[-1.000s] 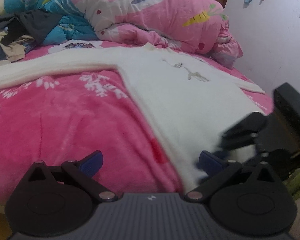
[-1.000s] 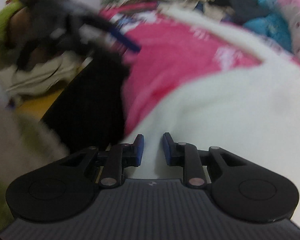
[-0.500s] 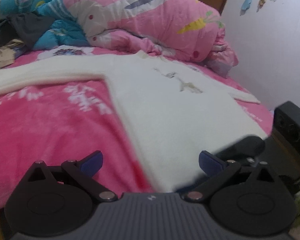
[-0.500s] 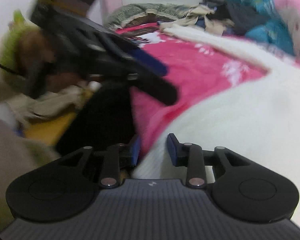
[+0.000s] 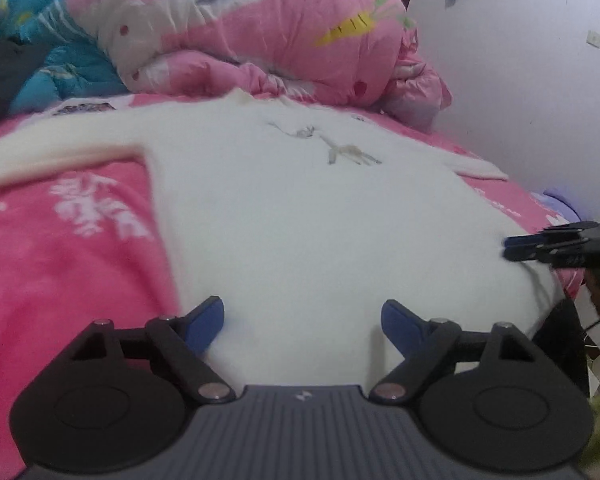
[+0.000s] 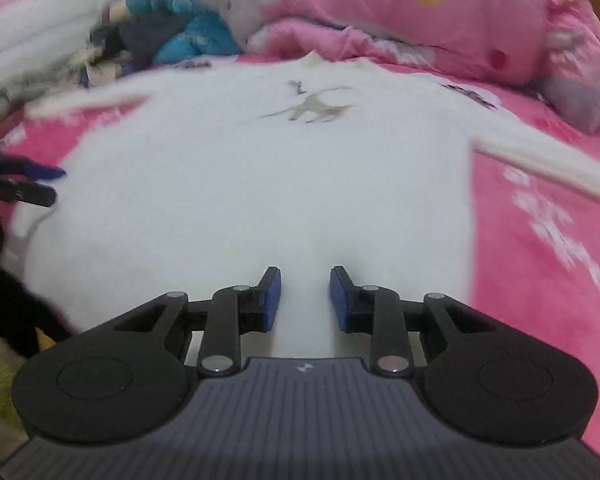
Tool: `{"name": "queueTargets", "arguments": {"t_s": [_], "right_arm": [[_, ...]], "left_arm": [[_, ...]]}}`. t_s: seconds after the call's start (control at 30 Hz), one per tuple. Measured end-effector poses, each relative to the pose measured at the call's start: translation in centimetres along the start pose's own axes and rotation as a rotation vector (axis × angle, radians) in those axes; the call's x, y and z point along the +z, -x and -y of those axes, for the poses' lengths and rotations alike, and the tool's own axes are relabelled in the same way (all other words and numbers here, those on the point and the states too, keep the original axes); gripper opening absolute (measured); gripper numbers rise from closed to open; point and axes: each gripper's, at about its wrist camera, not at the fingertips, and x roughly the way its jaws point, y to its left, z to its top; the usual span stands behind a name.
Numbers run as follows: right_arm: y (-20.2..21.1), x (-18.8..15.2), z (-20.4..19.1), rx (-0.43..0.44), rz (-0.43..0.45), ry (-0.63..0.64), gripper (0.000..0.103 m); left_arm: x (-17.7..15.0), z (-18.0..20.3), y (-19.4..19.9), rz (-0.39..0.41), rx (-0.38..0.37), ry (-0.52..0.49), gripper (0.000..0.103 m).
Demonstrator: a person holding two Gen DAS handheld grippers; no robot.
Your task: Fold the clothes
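white fuzzy long-sleeved sweater (image 5: 300, 208) with grey deer motif: lies flat, sleeves spread, on pink fleece bed blanket (image 5: 60, 248). left gripper (image 5: 302, 320): angled down over the hem, jaws wide and closing, hem fabric between, not pinched. right gripper (image 6: 305, 294): angled down at the hem, jaws narrow and closing, pads clear of fabric.

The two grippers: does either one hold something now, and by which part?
Nothing is held. Both the left gripper and right gripper hover over the white sweater's hem.

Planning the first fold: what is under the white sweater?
The white sweater lies flat on a pink snowflake blanket, visible around it. Anything beneath its body is covered.
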Motion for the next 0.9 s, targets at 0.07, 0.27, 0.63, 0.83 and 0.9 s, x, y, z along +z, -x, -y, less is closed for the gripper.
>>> {"name": "queueTargets", "arguments": {"t_s": [0.07,0.27,0.63,0.83,0.9], "right_arm": [[1.2,0.4,1.0,-0.066,-0.004,-0.02,0.023],[-1.5,6.1,-2.0,0.086,0.123,-0.045,0.026],[-16.3,11.6,-15.5,0.341,-0.057,0.302,0.024],[-13.6,12.4,-14.2,0.345,-0.017,0.242,0.0],[-11.9,12.3,-13.2,0.353,0.005,0.197,0.0]], "left_arm": [[0.6,-0.2,0.6,0.0,-0.02,0.04,0.095],[4.0,1.0,-2.4,0.001,-0.056,-0.031,0.103],[3.7,-0.7,-5.5,-0.066,-0.083,-0.019,0.103],[3.7,-0.8,-5.4,-0.055,-0.087,-0.019,0.103],[3.7,-0.6,-5.3,-0.056,-0.083,-0.024,0.103]]}}
